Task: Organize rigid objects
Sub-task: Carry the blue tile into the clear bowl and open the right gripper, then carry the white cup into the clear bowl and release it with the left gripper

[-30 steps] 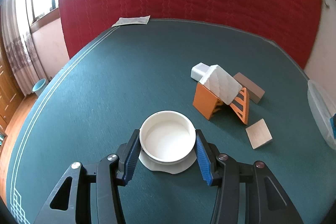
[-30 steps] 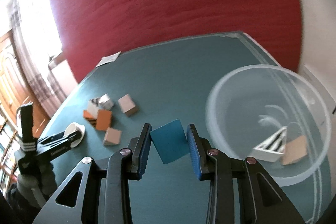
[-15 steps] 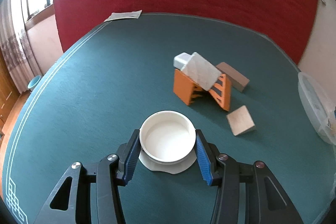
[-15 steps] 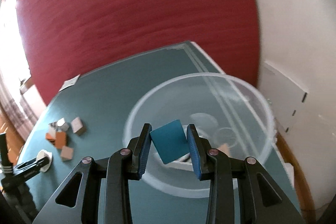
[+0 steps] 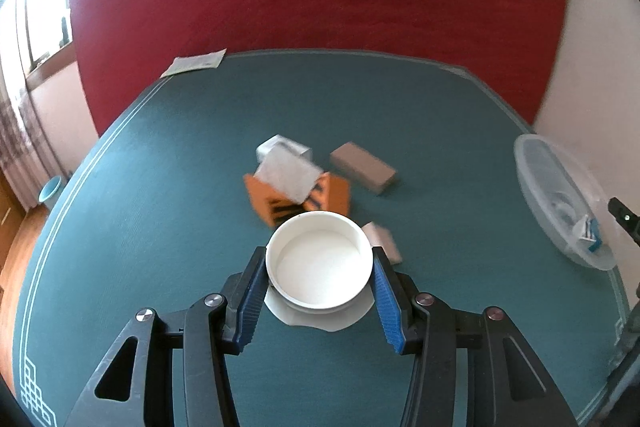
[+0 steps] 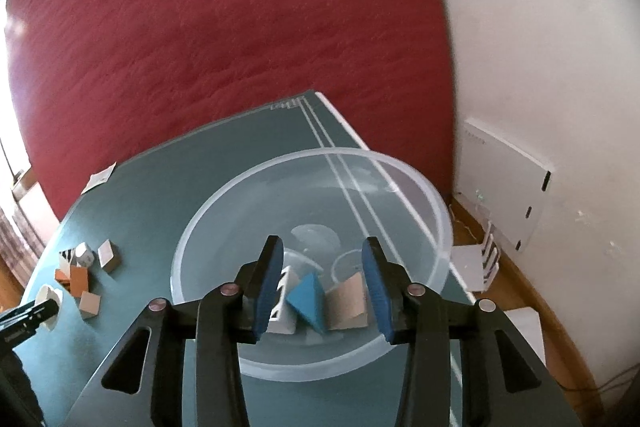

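Right gripper [image 6: 322, 281]: the jaws, clamped on the blue block [image 6: 306, 301] half a second ago, now stand wide apart and hold nothing. The blue block lies in the clear bowl [image 6: 438, 211], between a white striped piece [image 6: 285, 301] and a tan block [image 6: 348, 301]. One more item is judged sorted; this gripper is free for the next pick.

Left gripper [image 5: 320, 273]: the jaws remain closed on the white cup [image 5: 320, 263], gripping its sides, with a flat white base visible beneath it. Its view has swung toward the bowl over the last second, so a transfer appears to be in hand.

Remaining on the green surface [image 5: 160, 227]: an orange piece [image 5: 264, 199] with a white block [image 5: 286, 177] leaning on it, a grey-brown block [image 5: 364, 167] beside them, and a pale block [image 5: 382, 241] just behind the cup. A paper sheet [image 5: 196, 63] lies at the far edge.

Obstruction: the right gripper hangs over the bowl's mouth and is judged to need withdrawal before the cup arrives.
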